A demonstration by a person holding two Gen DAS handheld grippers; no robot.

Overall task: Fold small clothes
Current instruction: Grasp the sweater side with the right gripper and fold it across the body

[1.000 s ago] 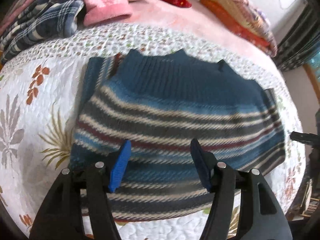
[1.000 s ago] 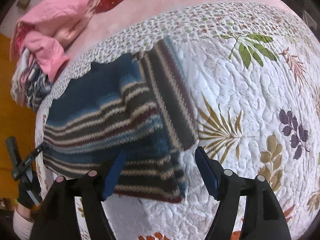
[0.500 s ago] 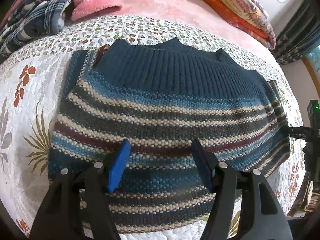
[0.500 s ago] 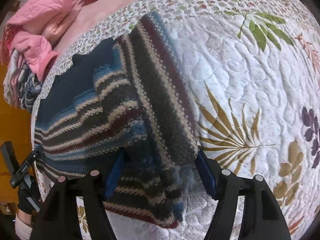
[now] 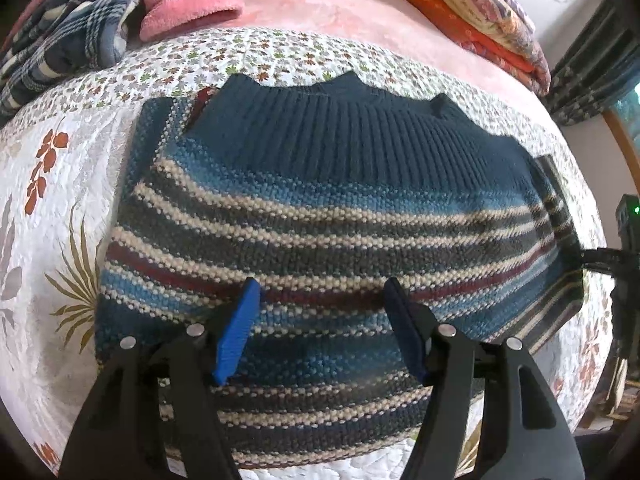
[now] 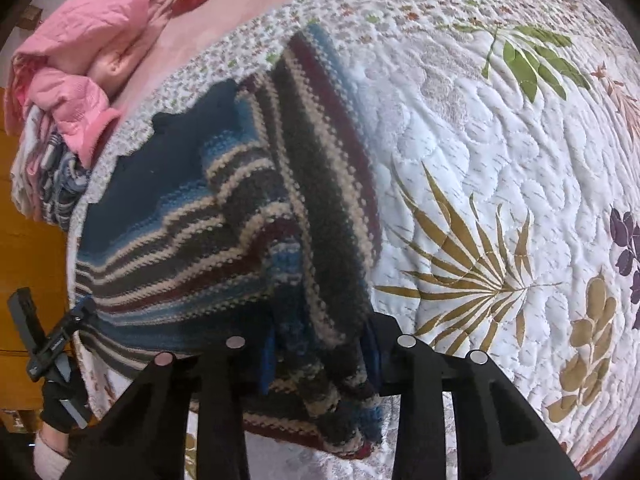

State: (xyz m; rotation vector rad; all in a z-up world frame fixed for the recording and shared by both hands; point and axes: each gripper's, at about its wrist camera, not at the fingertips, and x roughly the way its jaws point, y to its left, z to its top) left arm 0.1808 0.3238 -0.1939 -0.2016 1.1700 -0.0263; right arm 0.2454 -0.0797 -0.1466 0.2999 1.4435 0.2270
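Sweater point(image 5: 328, 216) lies flat on the quilt point(image 5: 60, 208), long axis crosswise to the left gripper point(image 5: 320, 332), which hovers spread above its lower stripes. Right gripper point(image 6: 318, 354) is nearer the work: its fingers pinch the folded sleeve edge at the sweater's end.

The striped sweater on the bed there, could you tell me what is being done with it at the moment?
A person is folding a small striped knit sweater on a floral quilt, with tongs in each hand. The right tongs are around the folded-in sleeve end of the sweater at its edge, though a firm pinch cannot be confirmed. The left tongs hang open over the sweater's striped body, gripping nothing. A pile of other clothes lies at the far side.
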